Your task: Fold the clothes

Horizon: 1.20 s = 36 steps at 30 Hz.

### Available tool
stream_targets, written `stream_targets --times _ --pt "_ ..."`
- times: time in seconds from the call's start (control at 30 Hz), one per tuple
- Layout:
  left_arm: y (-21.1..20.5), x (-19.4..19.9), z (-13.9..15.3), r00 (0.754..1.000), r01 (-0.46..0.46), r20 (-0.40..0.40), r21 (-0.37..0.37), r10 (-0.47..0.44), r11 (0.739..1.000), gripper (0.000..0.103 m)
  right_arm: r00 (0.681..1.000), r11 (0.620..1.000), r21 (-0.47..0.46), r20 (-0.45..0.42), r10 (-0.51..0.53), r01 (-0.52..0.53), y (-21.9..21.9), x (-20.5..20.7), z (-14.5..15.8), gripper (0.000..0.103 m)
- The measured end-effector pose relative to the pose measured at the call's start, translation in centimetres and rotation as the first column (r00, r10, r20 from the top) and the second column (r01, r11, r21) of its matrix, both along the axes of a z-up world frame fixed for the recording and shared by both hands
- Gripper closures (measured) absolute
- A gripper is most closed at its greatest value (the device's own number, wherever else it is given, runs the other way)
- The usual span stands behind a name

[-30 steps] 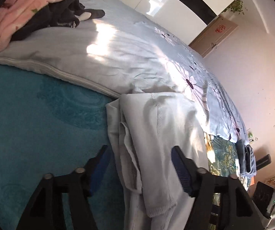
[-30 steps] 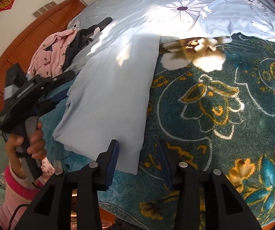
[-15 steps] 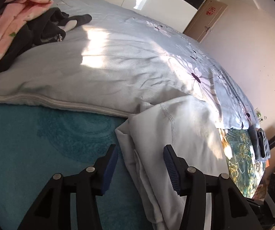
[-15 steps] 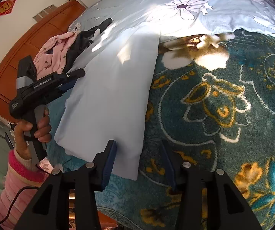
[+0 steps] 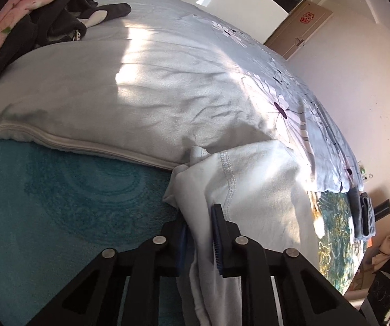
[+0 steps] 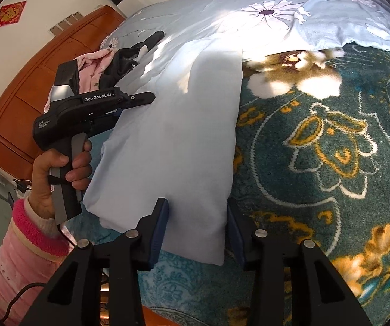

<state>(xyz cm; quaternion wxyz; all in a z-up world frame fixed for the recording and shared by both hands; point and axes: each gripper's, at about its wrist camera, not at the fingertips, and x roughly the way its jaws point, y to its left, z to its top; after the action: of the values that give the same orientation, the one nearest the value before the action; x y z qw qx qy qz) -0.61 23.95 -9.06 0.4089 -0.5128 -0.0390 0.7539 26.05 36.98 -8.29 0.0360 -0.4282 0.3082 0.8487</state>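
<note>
A pale blue garment (image 6: pixel 181 135) lies folded into a long strip on the bed. In the left wrist view the garment (image 5: pixel 263 190) shows a stitched hem. My left gripper (image 5: pixel 199 217) is closing, and its blue pads pinch the bunched side edge of the cloth. From the right wrist view the left gripper (image 6: pixel 140 106) sits at the strip's left edge, held by a hand (image 6: pixel 59 168) in a pink sleeve. My right gripper (image 6: pixel 197 217) is closing too. Its fingers straddle the strip's near corner, with cloth lying between the pads and no visible pinch.
A pale flowered quilt (image 5: pixel 140 81) covers the far bed, and a teal floral blanket (image 6: pixel 331 149) covers the near part. A pink garment (image 5: pixel 18 8) and a black one (image 5: pixel 59 21) lie heaped at the far end. A folded grey garment (image 5: pixel 363 214) rests at the bed's edge, near a wooden headboard (image 6: pixel 31 81).
My left gripper's jaws stood wide around the garment's edge and have now closed on it. The right gripper's fingers have drawn closer together over the near corner.
</note>
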Motion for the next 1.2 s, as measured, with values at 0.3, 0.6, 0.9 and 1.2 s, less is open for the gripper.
stream_targets --times 0.3,0.6,0.9,1.2 --pt "-6.0 5.2 4.3 0.987 -0.123 -0.093 0.102 0.133 0.987 0.089 0.971 0.970 0.044 0.036 0.238 -0.240 3.1 -2.1 3.6 0.093" --pt "-10.7 9.4 0.5 0.971 -0.240 0.015 0.141 0.241 0.960 0.089 0.849 0.841 0.120 0.063 0.524 -0.528 7.4 -7.1 6.9 0.093" --pt "-11.9 7.8 0.8 0.953 -0.300 -0.011 0.105 0.302 0.948 0.041 0.954 0.951 0.067 0.032 0.299 -0.301 11.1 -4.0 3.3 0.084" --pt "-7.3 2.5 -0.9 0.989 -0.117 0.103 0.075 0.109 0.990 0.038 0.997 0.991 -0.134 -0.069 -0.028 0.019 9.2 2.7 0.5 0.057"
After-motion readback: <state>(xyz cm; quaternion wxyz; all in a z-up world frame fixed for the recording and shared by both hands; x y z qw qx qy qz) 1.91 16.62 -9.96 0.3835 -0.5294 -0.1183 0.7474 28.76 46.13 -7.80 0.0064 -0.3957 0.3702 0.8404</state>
